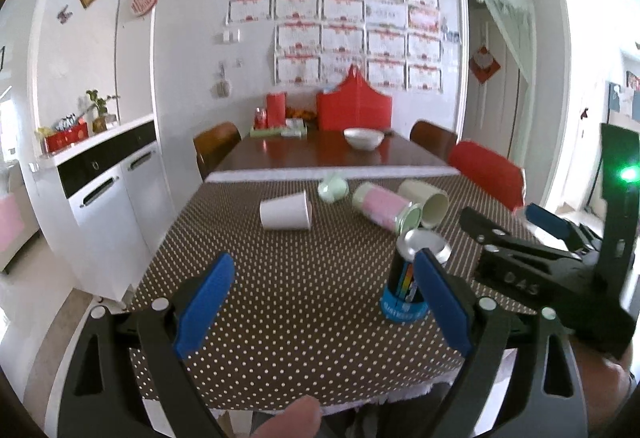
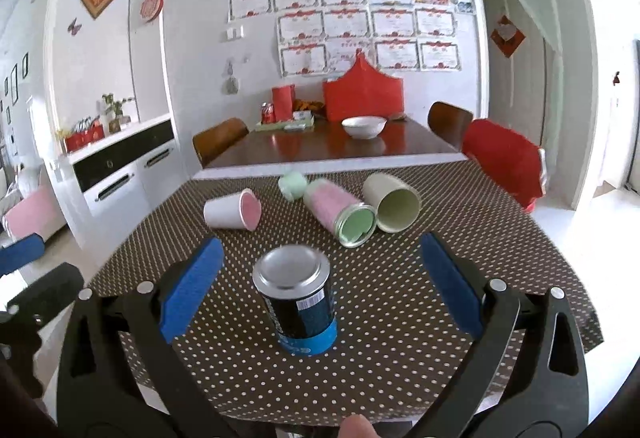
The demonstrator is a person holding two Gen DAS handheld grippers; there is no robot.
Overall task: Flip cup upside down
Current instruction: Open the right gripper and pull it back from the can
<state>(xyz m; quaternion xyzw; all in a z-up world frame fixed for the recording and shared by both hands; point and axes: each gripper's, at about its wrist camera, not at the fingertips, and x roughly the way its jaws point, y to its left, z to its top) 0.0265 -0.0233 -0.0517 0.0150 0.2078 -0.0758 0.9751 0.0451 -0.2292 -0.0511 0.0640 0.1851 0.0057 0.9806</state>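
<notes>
A: Cup [image 1: 414, 274] from the left wrist view — where is it?
B: Standing on the dotted tablecloth [image 1: 280, 298], blue band at the bottom, silver end up. The left gripper [image 1: 322, 312] is spread wide and holds nothing; its right pad [image 1: 440, 302] covers part of the cup's side.
A: And the right gripper [image 1: 520, 234]?
B: Only partly in frame there; its opening can't be told.
A: Right wrist view?
B: The cup [image 2: 298, 302] stands between the widely parted, empty pads of the right gripper [image 2: 320, 284], touching neither. Its label is blurred. Beyond lie a white cup [image 2: 232, 214], a pink jar [image 2: 340, 212] and a cream tube [image 2: 394, 202], all on their sides.
</notes>
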